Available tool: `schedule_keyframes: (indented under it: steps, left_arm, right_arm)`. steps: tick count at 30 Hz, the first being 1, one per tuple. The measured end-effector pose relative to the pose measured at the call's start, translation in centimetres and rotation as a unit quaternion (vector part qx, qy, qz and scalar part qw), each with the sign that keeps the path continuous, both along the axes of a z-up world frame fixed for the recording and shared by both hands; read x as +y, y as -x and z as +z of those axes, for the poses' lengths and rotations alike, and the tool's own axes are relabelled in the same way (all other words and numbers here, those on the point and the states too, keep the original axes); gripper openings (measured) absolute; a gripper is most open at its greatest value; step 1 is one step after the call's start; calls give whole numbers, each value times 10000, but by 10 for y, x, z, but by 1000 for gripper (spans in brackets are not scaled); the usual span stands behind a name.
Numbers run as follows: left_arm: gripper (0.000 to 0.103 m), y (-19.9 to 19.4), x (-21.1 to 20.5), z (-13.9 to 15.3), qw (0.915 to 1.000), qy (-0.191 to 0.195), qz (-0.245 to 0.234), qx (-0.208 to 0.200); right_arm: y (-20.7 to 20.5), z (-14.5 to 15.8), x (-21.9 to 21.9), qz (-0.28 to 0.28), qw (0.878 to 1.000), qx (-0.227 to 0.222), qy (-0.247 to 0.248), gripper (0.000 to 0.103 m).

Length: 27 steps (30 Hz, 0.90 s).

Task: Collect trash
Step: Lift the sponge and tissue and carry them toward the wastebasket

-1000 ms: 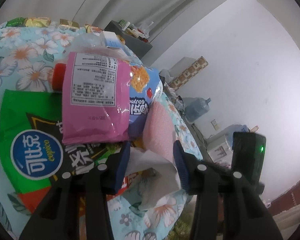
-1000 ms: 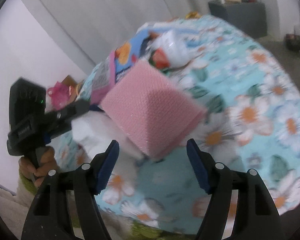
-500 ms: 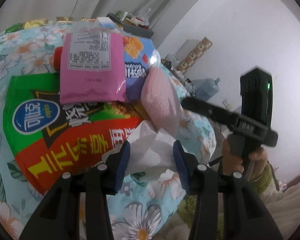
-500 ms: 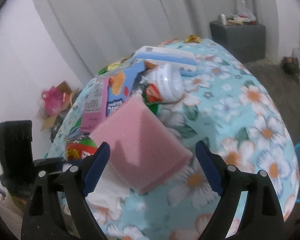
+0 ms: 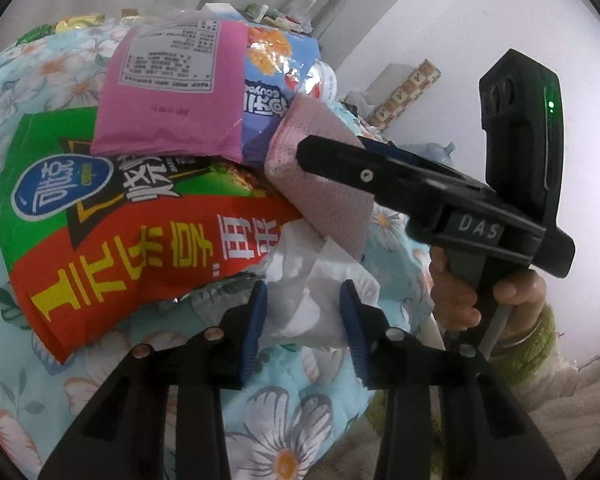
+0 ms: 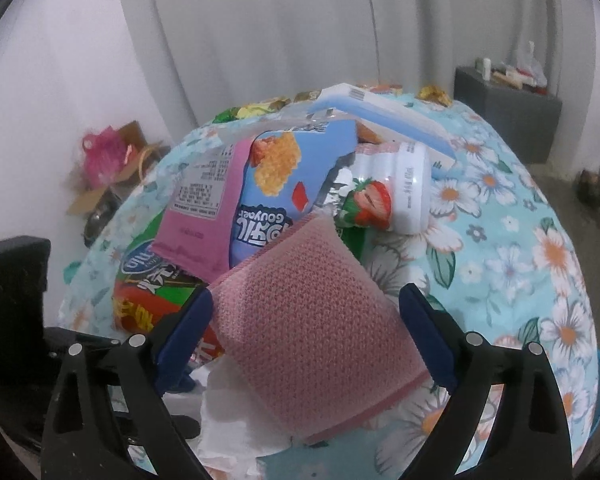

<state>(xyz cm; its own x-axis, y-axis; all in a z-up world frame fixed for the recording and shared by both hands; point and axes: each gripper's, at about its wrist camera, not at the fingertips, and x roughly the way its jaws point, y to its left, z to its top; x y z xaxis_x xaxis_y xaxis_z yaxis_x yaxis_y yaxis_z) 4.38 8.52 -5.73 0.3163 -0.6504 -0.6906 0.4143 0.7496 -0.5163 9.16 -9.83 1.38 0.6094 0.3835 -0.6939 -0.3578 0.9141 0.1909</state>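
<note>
A pile of trash lies on a floral tablecloth point(image 5: 292, 420): a red and green snack bag point(image 5: 140, 236), a pink packet point(image 5: 172, 92), a blue snack bag point(image 6: 272, 184), a strawberry yogurt bottle point(image 6: 396, 196), a pink sponge point(image 6: 320, 332) and a crumpled white tissue point(image 5: 316, 300). My left gripper point(image 5: 302, 322) stands open around the tissue. My right gripper point(image 6: 306, 328) is open with the pink sponge between its fingers, which also shows in the left wrist view point(image 5: 328, 192).
A white and blue box point(image 6: 380, 116) and candy wrappers point(image 6: 260, 108) lie at the table's far side. A grey cabinet point(image 6: 512, 116) stands at the back right. A cardboard box with pink material point(image 6: 104, 160) sits on the floor at left.
My right gripper has moved in from the right until its fingers straddle the pink sponge. My left gripper has pulled back slightly and stays around the tissue.
</note>
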Motion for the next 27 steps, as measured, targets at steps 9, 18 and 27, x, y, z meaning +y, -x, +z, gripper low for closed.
schedule_keyframes:
  steps: [9, 18, 27]
  left_arm:
    - [28, -1, -1, 3, 10000, 0, 15, 59]
    - [24, -4, -8, -3, 9999, 17, 64, 116]
    - [19, -5, -4, 1, 9999, -31, 117, 64]
  right_arm:
    - [3, -6, 15, 207, 9979, -232, 565, 91]
    - [7, -7, 17, 214, 9960, -382, 774, 83]
    - [4, -1, -19, -169, 9997, -165, -92, 57]
